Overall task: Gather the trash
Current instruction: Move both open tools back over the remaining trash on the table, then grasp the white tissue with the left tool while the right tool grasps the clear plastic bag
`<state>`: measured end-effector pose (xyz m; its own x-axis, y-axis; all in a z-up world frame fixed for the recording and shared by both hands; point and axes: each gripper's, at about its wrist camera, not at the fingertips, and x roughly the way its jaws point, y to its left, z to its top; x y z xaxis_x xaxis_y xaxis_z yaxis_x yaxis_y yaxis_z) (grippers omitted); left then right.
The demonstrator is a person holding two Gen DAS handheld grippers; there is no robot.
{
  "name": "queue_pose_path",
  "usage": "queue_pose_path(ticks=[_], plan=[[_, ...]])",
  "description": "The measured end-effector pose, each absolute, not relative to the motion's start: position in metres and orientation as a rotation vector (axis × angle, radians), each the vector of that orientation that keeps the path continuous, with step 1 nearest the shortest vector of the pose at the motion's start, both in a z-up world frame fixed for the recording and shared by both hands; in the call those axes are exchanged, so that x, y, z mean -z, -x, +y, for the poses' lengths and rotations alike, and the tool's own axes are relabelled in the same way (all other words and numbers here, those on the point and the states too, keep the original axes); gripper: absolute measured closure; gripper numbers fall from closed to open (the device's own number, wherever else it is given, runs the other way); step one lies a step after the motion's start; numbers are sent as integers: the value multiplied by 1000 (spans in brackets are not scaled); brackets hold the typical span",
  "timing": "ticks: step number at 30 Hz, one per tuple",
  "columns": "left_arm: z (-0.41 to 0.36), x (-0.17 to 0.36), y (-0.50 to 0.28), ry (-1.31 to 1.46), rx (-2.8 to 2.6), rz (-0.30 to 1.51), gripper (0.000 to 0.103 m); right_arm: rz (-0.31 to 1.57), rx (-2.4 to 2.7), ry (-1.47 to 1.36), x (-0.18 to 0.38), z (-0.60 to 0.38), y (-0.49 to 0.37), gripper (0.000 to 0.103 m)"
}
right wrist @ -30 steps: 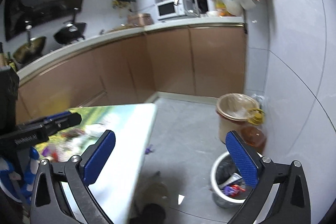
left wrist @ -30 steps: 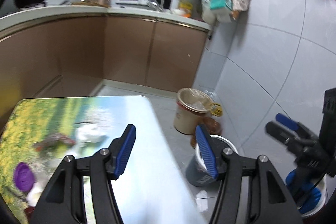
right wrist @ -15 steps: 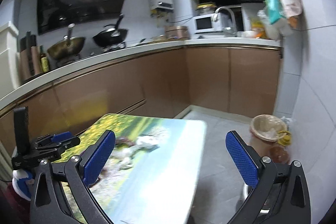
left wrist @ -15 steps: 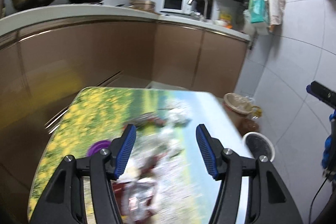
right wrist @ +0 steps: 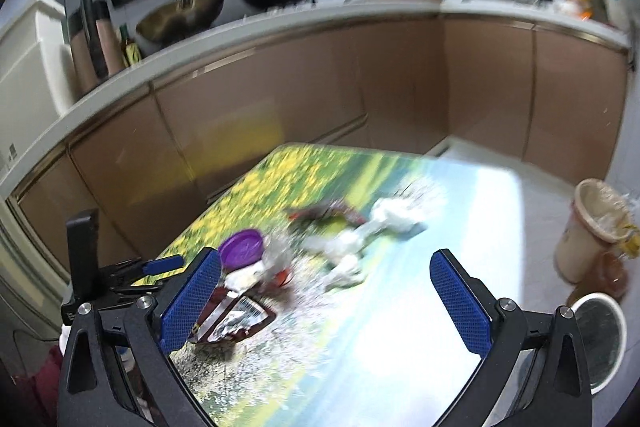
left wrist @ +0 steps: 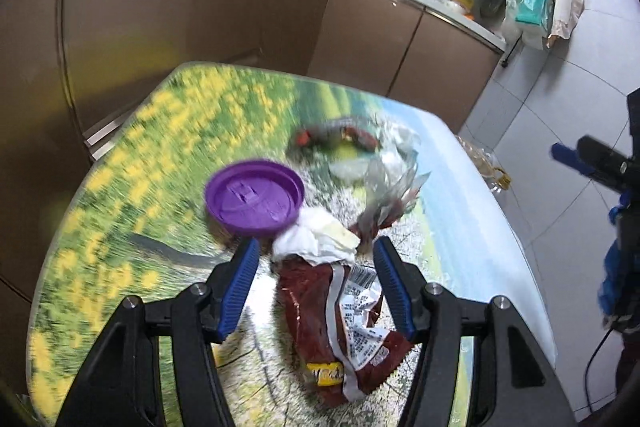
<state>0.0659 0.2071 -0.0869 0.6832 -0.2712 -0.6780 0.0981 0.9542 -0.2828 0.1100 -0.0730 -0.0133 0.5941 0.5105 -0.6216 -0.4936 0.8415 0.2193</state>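
Trash lies on the flower-print table [left wrist: 168,131]. A crumpled dark red snack wrapper [left wrist: 340,323] with a white tissue [left wrist: 316,239] on it lies between the fingers of my open left gripper [left wrist: 316,291], just below them. A purple plastic lid [left wrist: 254,197] lies behind, with clear plastic film [left wrist: 392,179] and a dark wrapper [left wrist: 336,137] farther back. My right gripper [right wrist: 326,303] is open and empty above the table's near edge; the red wrapper [right wrist: 236,319] and lid [right wrist: 242,249] sit by its left finger.
A white-rimmed trash bin [right wrist: 600,335] stands on the floor right of the table, with a beige lined bucket [right wrist: 588,227] and an oil bottle [right wrist: 608,275] behind it. Brown kitchen cabinets [right wrist: 320,99] curve behind the table.
Both grippers have swung left from the floor bins to over the table. The left one has dropped close to the red wrapper; both stay open.
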Motion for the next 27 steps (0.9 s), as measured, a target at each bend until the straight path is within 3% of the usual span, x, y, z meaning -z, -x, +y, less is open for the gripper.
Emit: queue_pose_path(ticks=[12, 15, 17, 18, 20, 21, 23, 27], plan=[[210, 121, -106, 319, 220, 885, 47, 918, -711, 35, 84, 9, -167, 12], [213, 127, -110, 330, 217, 902, 60, 964, -741, 38, 100, 25, -181, 21], [214, 131, -112, 343, 222, 915, 78, 982, -752, 35, 107, 29, -186, 33], [214, 134, -112, 351, 232, 922, 81, 997, -759, 39, 112, 34, -190, 37], [214, 135, -112, 361, 238, 925, 88, 1018, -773, 51, 120, 41, -194, 58], [215, 135, -111, 368, 243, 923, 90, 1025, -779, 58, 122, 43, -195, 63], [216, 133, -109, 378, 252, 917, 97, 1028, -788, 66, 124, 46, -195, 86], [215, 122, -103, 380, 265, 882, 99, 988, -796, 84, 117, 45, -188, 97]])
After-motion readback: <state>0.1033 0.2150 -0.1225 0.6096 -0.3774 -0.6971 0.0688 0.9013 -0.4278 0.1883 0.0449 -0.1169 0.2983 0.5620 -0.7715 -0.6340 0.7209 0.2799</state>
